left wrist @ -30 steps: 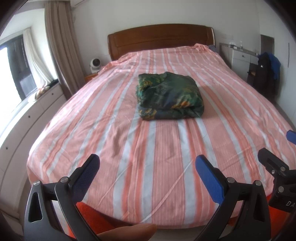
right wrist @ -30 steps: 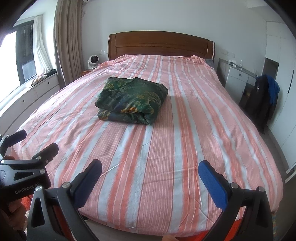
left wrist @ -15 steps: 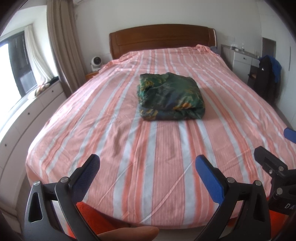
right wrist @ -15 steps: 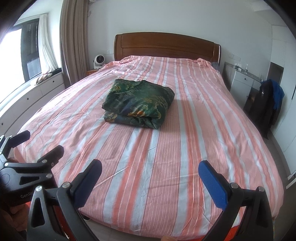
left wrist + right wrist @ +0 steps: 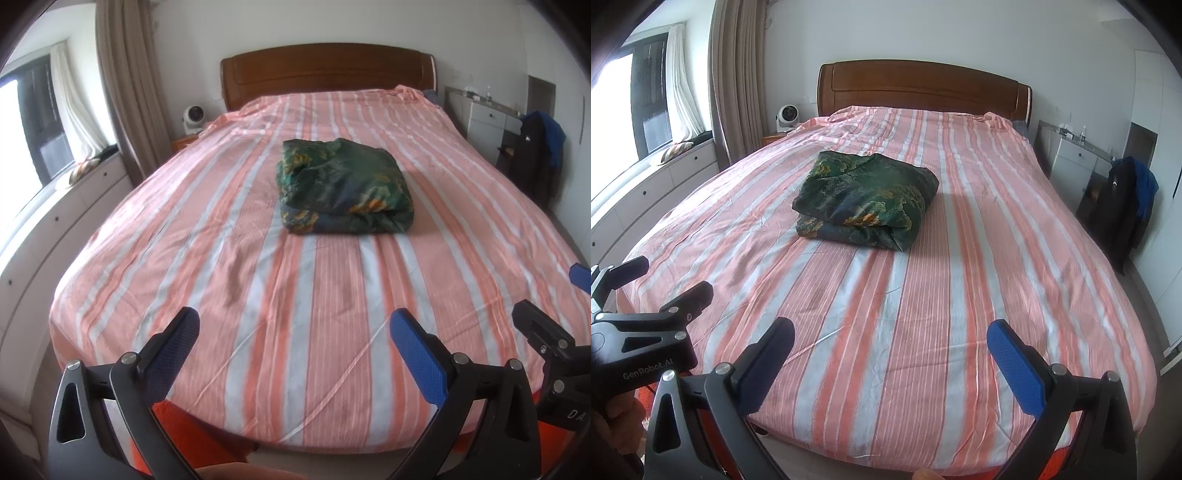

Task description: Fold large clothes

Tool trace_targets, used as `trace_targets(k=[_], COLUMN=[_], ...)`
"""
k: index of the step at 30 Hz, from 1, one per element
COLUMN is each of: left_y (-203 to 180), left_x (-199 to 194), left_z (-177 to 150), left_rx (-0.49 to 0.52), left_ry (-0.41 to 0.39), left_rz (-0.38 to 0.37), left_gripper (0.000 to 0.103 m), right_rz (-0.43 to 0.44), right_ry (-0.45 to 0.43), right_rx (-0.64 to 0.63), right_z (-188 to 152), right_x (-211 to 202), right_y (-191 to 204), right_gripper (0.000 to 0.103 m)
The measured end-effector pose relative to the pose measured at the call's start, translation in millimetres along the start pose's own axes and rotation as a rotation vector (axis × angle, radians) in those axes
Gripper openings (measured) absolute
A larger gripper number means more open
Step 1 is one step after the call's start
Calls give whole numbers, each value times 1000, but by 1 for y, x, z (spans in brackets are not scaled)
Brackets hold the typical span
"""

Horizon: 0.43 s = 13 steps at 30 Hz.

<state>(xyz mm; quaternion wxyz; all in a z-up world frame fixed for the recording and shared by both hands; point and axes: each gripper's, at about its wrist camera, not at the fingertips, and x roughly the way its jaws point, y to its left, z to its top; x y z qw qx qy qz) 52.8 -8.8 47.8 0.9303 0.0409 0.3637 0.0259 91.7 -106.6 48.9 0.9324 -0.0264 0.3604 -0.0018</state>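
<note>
A dark green patterned garment [image 5: 341, 190] lies folded into a thick rectangle in the middle of the bed [image 5: 207, 258]; it also shows in the right wrist view [image 5: 866, 199]. My left gripper [image 5: 295, 332] is open and empty, held over the foot of the bed, well short of the garment. My right gripper [image 5: 890, 341] is open and empty, also over the foot of the bed. The right gripper shows at the right edge of the left wrist view [image 5: 550, 332]. The left gripper shows at the left edge of the right wrist view [image 5: 661, 280].
The bed has a pink and white striped sheet and a wooden headboard [image 5: 325, 70]. A small fan [image 5: 192, 116] stands on a nightstand at the left. Low drawers [image 5: 55, 218] run under the window. A desk and a chair with dark clothes [image 5: 535, 147] stand at the right.
Both grippers have drawn back a little from the bed and turned slightly, so the folded garment sits a bit further right in both views. The garment has not moved. Both stay open.
</note>
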Motion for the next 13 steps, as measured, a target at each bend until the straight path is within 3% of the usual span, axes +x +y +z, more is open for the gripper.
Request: trace_targets(k=[13], left_y=[3], left_x=[7], left_z=[-3], left_rx=[-30], left_ry=[6], left_rz=[20], left_gripper=[102], right_rz=[-3], right_ry=[10], right_rx=[5], right_z=[-5], right_x=[7], right_y=[-2], right_gripper=[103])
